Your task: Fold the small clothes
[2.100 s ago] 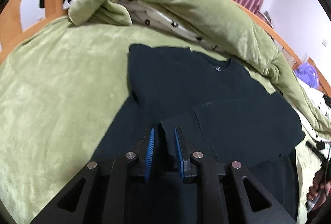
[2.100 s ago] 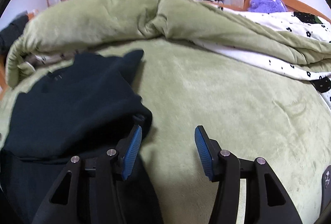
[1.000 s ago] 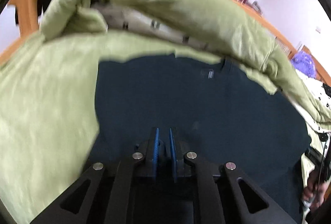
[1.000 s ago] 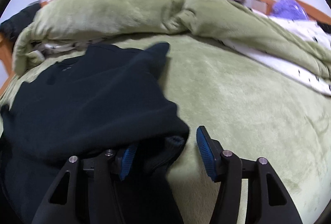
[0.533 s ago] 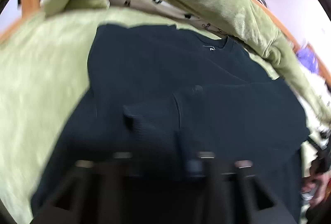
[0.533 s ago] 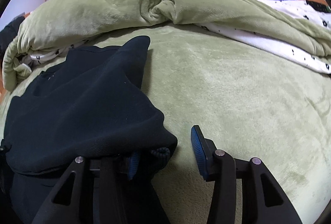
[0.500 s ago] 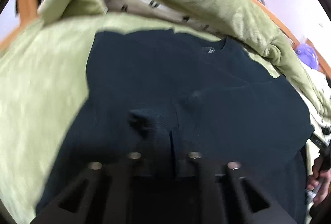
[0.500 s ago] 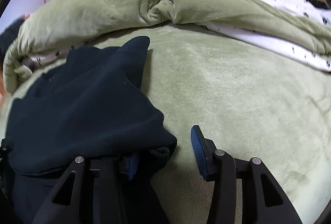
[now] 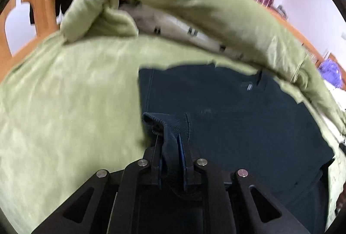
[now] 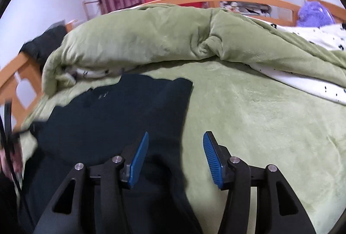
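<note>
Two tools checked | left tool (image 9: pixel 170 154) nipped tight on ribbed cuff (image 9: pixel 160 123) of dark sweater (image 9: pixel 233 117), which lies on green bed (image 10: pixel 259 117) | right tool (image 10: pixel 175 156) parted, jaws just widened, gripping nothing | I judge sleeve fold-in underway; next I carry cuff across chest, release.

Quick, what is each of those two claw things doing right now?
Left gripper: closed on the ribbed cuff of the dark sweater.
Right gripper: open, holding nothing, jaws just widening.
</note>
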`<move>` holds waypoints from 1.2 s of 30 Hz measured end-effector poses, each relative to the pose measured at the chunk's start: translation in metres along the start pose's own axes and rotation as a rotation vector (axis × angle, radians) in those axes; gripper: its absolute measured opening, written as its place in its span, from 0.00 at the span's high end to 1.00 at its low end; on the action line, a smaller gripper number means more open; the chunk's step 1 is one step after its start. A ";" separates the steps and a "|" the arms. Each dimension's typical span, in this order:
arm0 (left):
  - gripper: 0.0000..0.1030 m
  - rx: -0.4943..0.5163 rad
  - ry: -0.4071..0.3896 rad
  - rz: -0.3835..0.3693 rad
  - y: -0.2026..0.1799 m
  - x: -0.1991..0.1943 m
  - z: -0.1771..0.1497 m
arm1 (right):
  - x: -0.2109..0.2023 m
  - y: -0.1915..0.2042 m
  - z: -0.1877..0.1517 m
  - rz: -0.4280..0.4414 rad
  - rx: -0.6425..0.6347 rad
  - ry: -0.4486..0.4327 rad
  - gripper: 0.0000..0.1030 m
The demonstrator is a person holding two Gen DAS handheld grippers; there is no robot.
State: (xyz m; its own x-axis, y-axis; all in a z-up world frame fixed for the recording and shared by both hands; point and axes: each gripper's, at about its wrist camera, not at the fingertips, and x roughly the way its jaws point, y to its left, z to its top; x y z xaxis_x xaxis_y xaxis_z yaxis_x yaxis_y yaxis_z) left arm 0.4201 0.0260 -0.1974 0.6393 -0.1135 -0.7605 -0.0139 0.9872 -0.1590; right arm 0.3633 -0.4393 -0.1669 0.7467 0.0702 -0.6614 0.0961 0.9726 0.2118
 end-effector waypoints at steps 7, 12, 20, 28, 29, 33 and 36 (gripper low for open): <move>0.51 0.040 -0.035 0.066 0.005 -0.010 -0.005 | 0.066 0.029 -0.015 -0.123 -0.104 0.141 0.50; 0.47 0.033 0.003 0.060 0.007 0.001 -0.012 | 0.081 0.021 -0.036 -0.163 -0.108 0.193 0.47; 0.45 -0.011 0.028 0.042 0.013 0.001 -0.021 | 0.071 0.020 -0.040 -0.195 -0.117 0.169 0.45; 0.39 -0.011 0.003 0.044 0.014 -0.041 -0.034 | 0.011 0.016 -0.033 -0.226 -0.111 0.133 0.36; 0.38 -0.014 -0.002 0.040 0.017 -0.054 -0.040 | 0.000 0.013 -0.034 -0.233 -0.096 0.131 0.36; 0.38 -0.026 -0.019 0.047 0.029 -0.093 -0.052 | -0.046 0.003 -0.044 -0.269 -0.079 0.110 0.36; 0.38 -0.070 -0.034 0.038 0.041 -0.129 -0.056 | -0.088 -0.001 -0.053 -0.286 -0.075 0.100 0.36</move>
State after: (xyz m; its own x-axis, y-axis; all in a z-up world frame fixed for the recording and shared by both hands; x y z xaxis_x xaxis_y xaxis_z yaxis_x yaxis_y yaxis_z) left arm 0.2939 0.0748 -0.1414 0.6628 -0.0706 -0.7455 -0.0920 0.9803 -0.1747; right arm 0.2623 -0.4342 -0.1472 0.6278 -0.1903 -0.7548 0.2409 0.9695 -0.0441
